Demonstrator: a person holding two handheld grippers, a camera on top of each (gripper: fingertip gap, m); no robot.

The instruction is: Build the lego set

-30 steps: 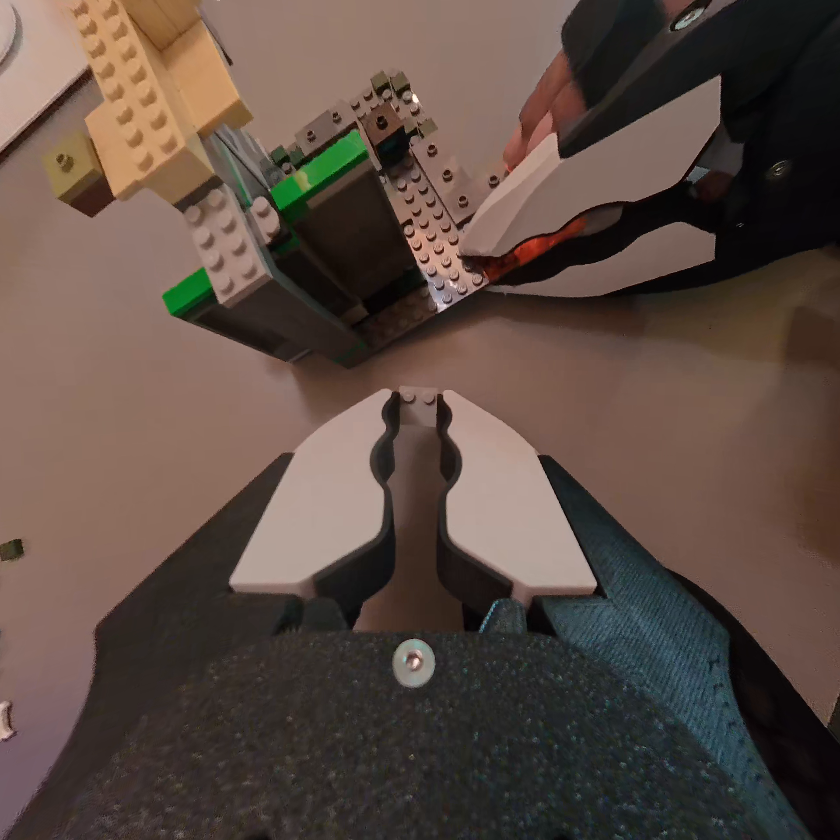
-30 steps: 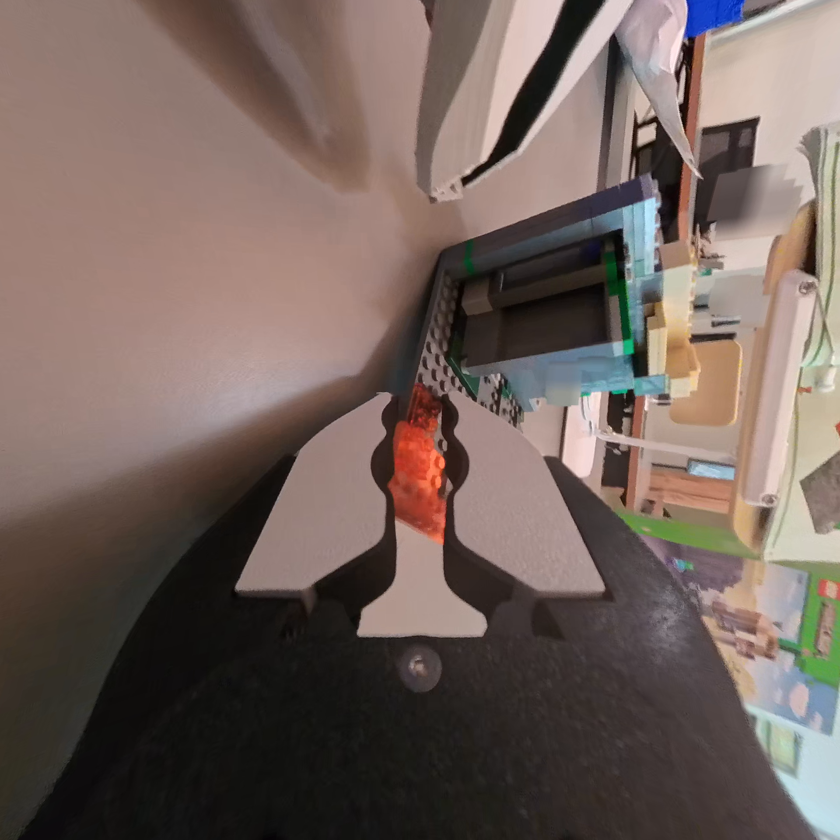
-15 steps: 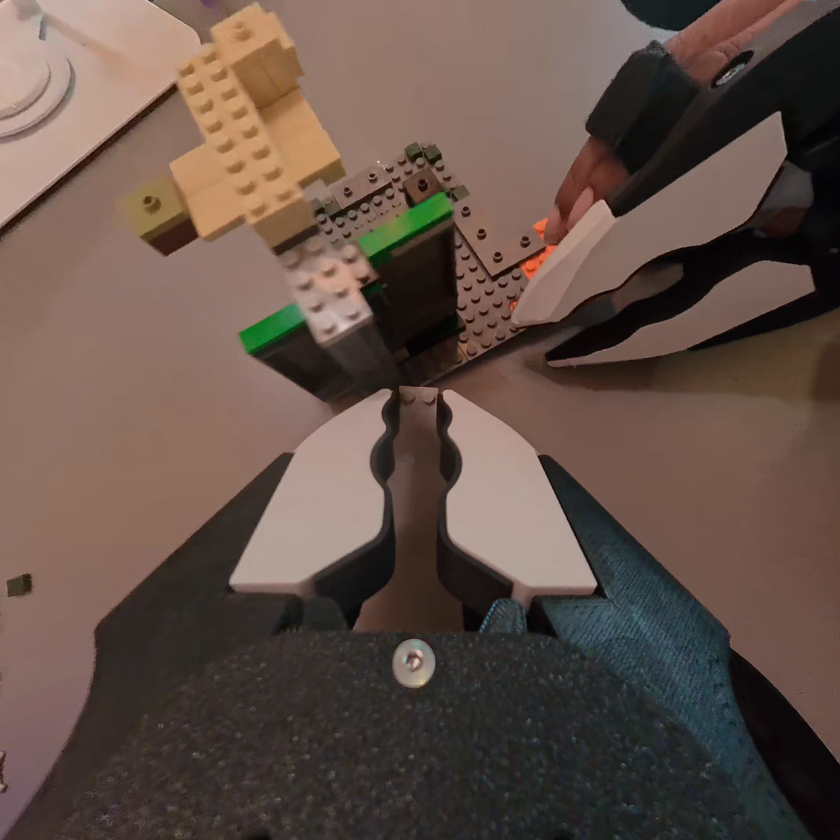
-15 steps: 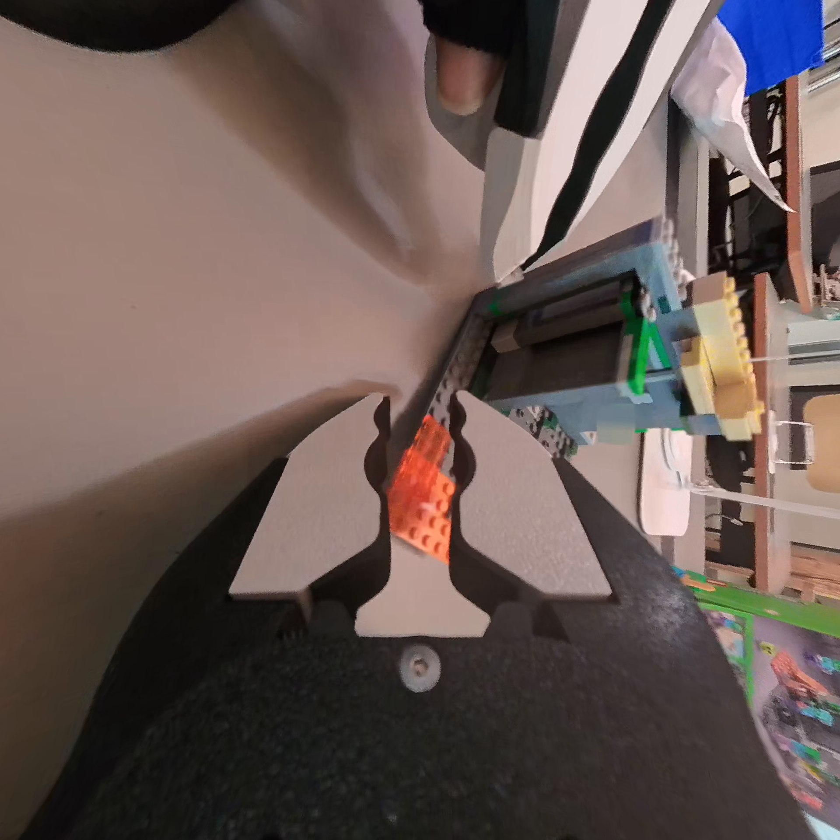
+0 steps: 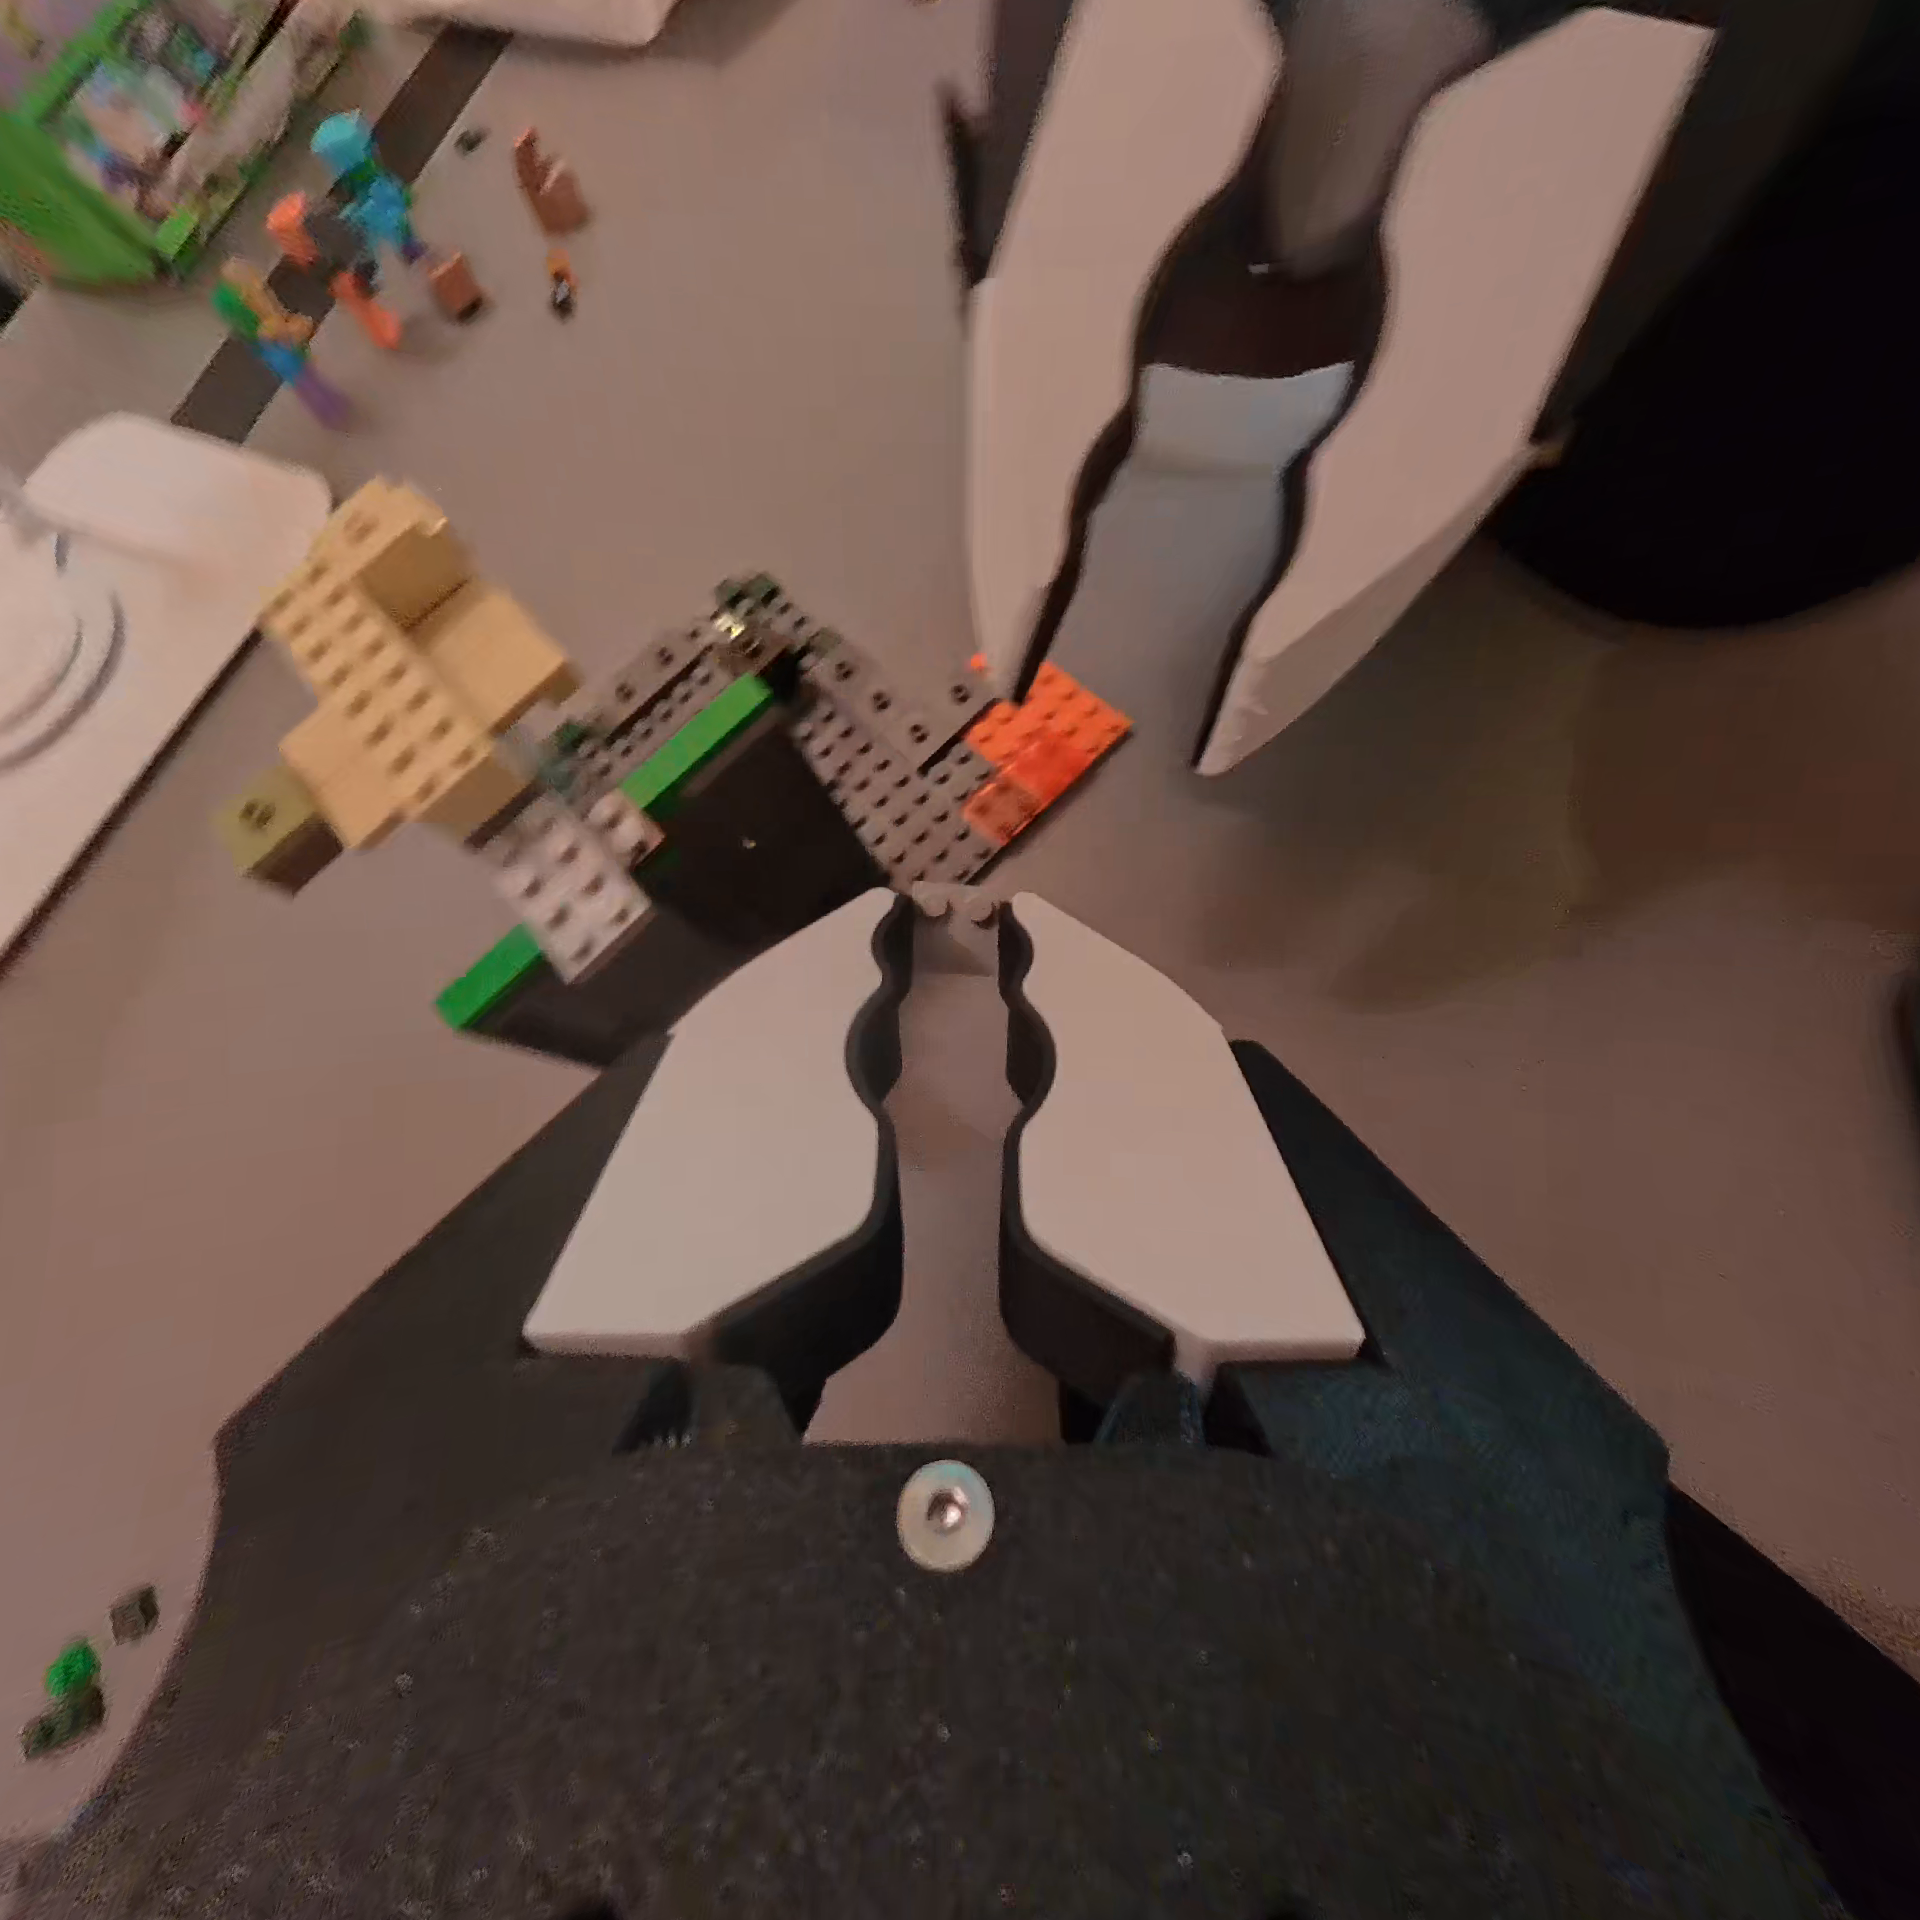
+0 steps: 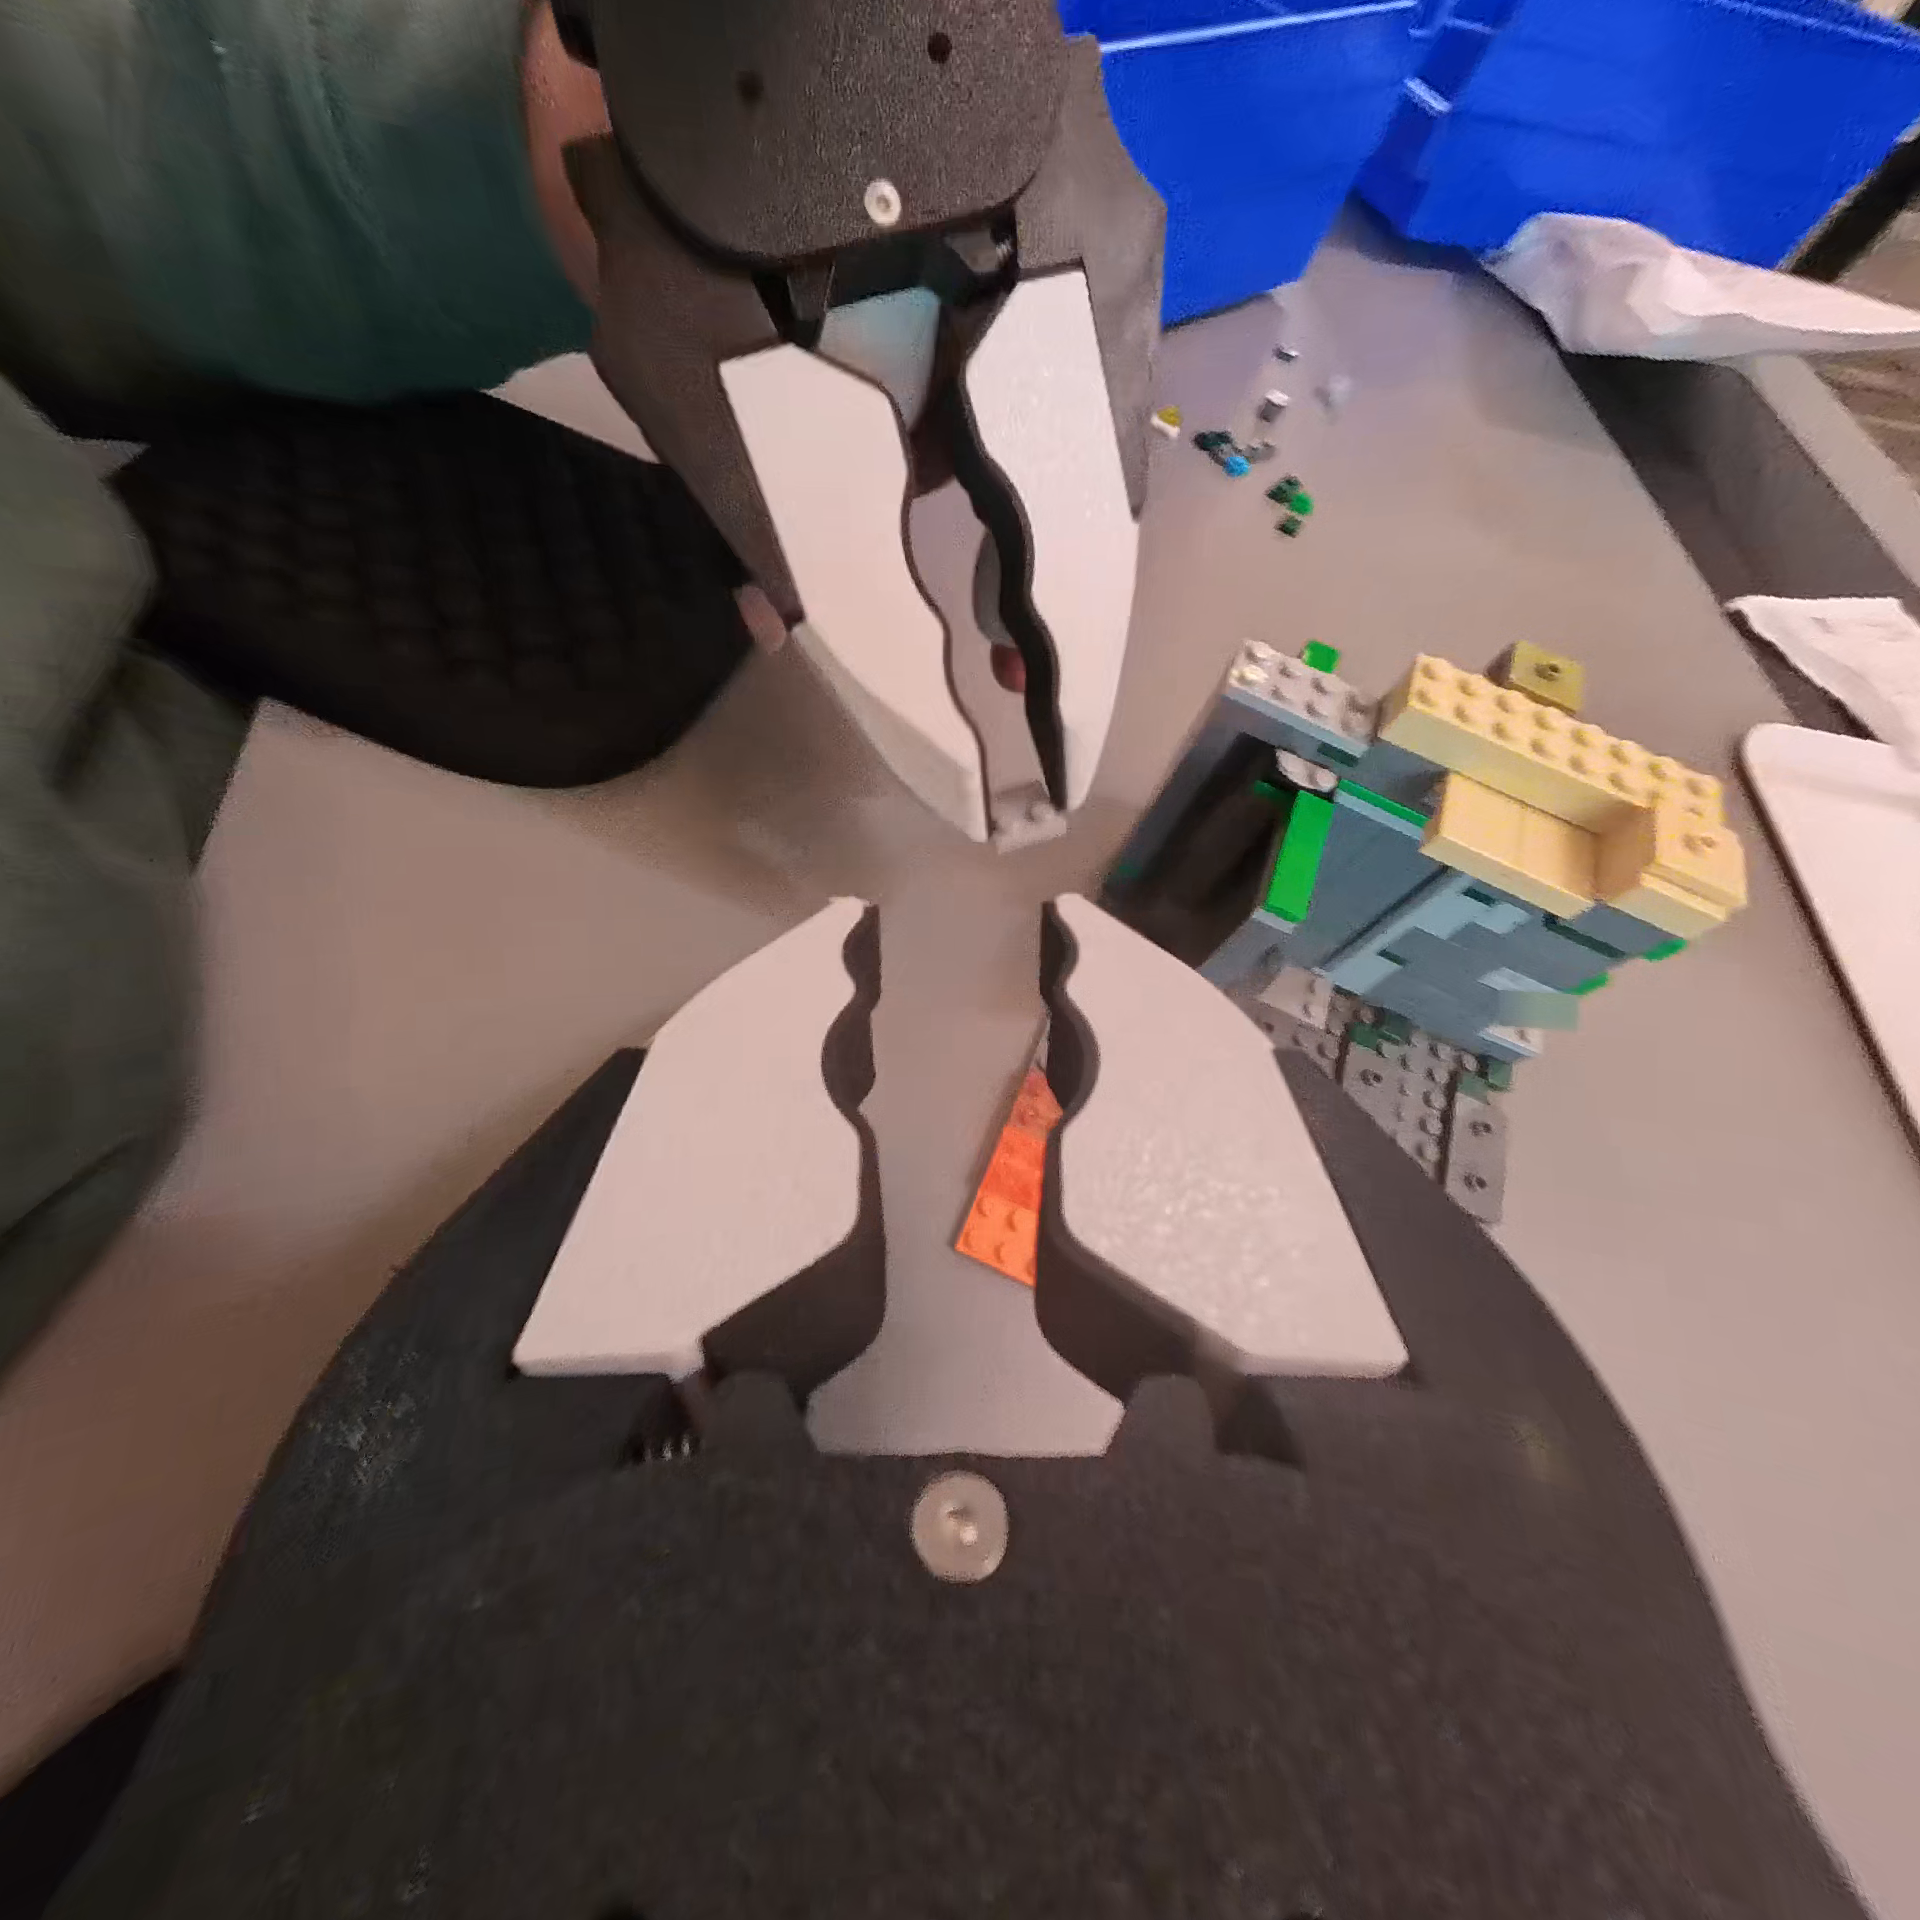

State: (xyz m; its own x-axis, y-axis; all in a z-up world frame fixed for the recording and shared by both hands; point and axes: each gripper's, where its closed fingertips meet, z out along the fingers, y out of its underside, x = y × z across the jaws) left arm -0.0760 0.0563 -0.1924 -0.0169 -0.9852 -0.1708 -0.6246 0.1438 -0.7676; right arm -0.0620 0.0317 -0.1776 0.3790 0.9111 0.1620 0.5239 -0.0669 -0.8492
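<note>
Left wrist view: the left gripper (image 5: pixel 951 914) was clamped on a small grey plate (image 5: pixel 954 928) at its fingertips, just beside the lego build (image 5: pixel 717 769) on the grey table (image 5: pixel 1455 987). The orange plate (image 5: pixel 1039 743) sat on the build's baseplate edge. The right gripper (image 5: pixel 1112 717) stood above it, jaws apart.

Right wrist view: the right gripper (image 6: pixel 958 920) was spread, holding nothing; the orange plate (image 6: pixel 1013 1184) lay below between its fingers. The left gripper (image 6: pixel 1023 826) pinched the grey plate (image 6: pixel 1027 823).

Bins: blue bins (image 6: pixel 1455 135), far table edge.
Paper: crumpled white sheet (image 6: pixel 1683 301) beside them.
Tray: white tray (image 6: pixel 1860 883), right.
</note>
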